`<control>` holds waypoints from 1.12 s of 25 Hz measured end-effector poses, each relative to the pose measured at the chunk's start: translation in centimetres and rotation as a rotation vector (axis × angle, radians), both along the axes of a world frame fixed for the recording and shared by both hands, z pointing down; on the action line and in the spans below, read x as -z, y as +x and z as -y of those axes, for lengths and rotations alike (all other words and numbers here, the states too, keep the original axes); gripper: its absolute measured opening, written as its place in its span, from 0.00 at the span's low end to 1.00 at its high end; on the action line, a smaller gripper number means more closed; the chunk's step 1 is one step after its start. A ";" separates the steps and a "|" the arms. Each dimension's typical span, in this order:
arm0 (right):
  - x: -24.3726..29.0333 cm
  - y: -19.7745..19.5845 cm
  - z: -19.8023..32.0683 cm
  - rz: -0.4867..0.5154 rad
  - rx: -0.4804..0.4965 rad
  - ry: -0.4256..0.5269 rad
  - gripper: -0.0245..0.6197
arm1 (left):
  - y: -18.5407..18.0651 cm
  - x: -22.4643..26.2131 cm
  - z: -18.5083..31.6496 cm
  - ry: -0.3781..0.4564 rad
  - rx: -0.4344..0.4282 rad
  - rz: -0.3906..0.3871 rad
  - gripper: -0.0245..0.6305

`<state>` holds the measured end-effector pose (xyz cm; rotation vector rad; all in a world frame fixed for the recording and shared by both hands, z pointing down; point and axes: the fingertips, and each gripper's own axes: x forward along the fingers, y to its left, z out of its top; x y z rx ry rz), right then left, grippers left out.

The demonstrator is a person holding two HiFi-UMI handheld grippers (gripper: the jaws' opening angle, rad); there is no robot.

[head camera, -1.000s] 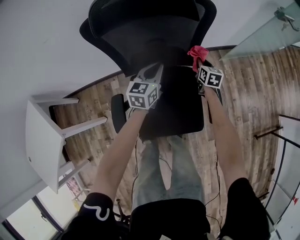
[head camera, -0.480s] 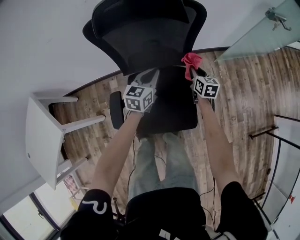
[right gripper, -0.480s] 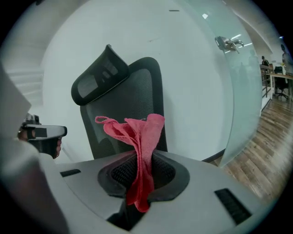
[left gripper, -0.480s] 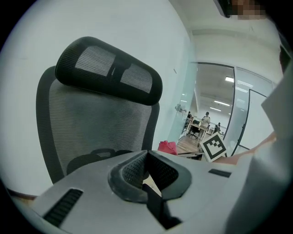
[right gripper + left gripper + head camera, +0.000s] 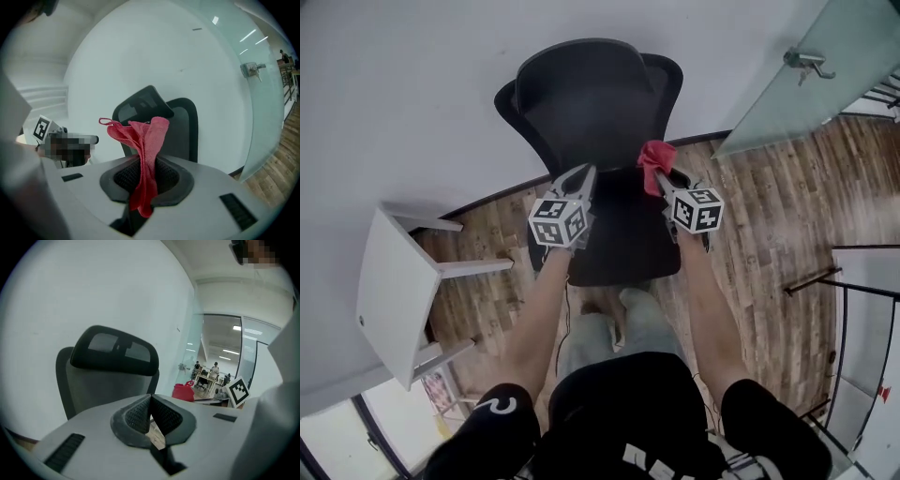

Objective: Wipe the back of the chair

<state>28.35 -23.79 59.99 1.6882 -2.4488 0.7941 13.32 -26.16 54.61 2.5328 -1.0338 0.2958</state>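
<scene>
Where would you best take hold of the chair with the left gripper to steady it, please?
Probably the left side edge of the backrest, below the headrest, coming from the front-left with jaws astride it. That rim looks thin and upright, nearest the left gripper, whose shut jaws must open first. The right gripper holds the cloth.

A red cloth point(image 5: 143, 140) stands bunched and upright, pinched between the right gripper's point(image 5: 664, 183) fingers point(image 5: 123, 174), with its tail hanging below them. The black chair point(image 5: 595, 103), with a mesh back and a headrest, stands upright just beyond the fingertips, facing them.
</scene>
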 end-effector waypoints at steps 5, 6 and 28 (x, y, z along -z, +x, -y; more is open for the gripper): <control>6.3 -2.2 -4.4 -0.076 0.031 0.045 0.15 | -3.1 4.5 -4.8 0.028 -0.018 0.025 0.07; 7.3 -2.8 -5.3 -0.091 0.037 0.056 0.15 | -3.9 5.2 -5.8 0.034 -0.020 0.030 0.07; 19.3 -8.9 -26.4 -0.178 0.114 0.198 0.15 | -12.3 16.4 -27.5 0.157 0.145 -0.059 0.07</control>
